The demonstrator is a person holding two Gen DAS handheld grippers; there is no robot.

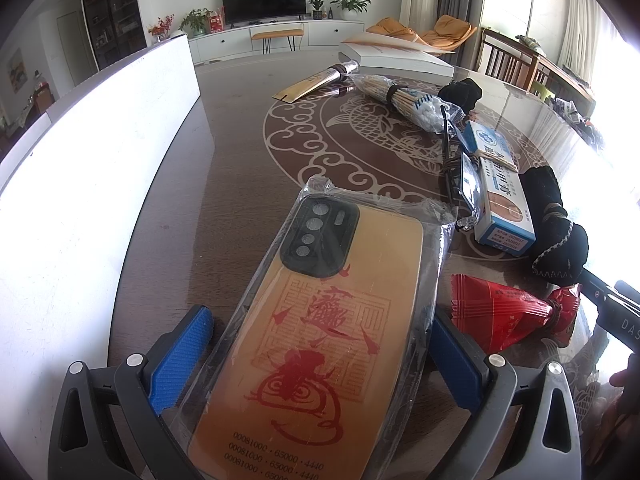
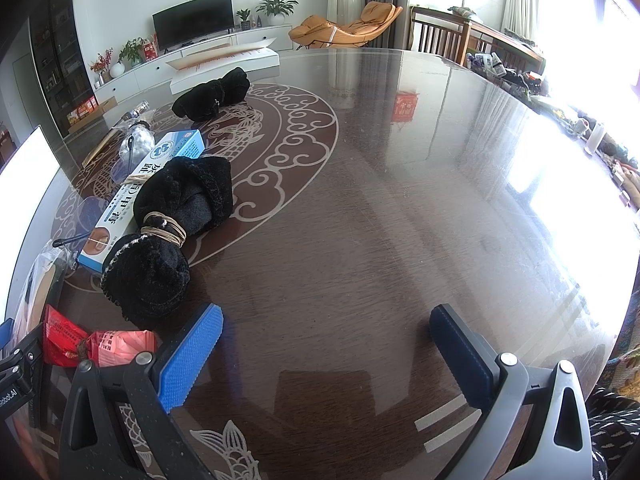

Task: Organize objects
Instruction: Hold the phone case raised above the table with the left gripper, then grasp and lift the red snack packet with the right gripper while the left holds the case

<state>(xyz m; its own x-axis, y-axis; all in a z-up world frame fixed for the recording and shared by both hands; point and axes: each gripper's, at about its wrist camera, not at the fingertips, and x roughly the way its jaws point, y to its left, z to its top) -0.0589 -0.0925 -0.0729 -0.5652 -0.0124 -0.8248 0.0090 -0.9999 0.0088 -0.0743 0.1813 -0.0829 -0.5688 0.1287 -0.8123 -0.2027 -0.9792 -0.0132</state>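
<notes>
Left wrist view showed the dark round surface (image 1: 224, 128) with its pale fish-and-cloud inlay carrying everything, and a white board (image 1: 80, 152) standing along its left edge. At the far side lay a white flat box (image 1: 396, 58). Nearer, the phone case (image 1: 328, 320), tan with red printing and sealed in a clear bag, sat between the fingers of the left tool (image 1: 320, 356); the right pad touched the bag's edge, but I could not tell whether the left pad pressed it. To its right lay a blue-and-white medicine box (image 1: 500, 184) bound with a rubber band, and just beside that a black sock bundle (image 1: 556, 228). A red snack packet (image 1: 508, 312) rested near the case's right edge. Farther back lay a bagged bunch of cotton swabs (image 1: 404, 100), with a second black sock roll (image 1: 460, 94) just beyond it. Right wrist view showed the right tool (image 2: 326, 356) spread wide over bare wood, gripping nothing, with the tied sock bundle (image 2: 176, 232), the medicine box (image 2: 168, 152) and the red packet (image 2: 64, 344) off to its left.
</notes>
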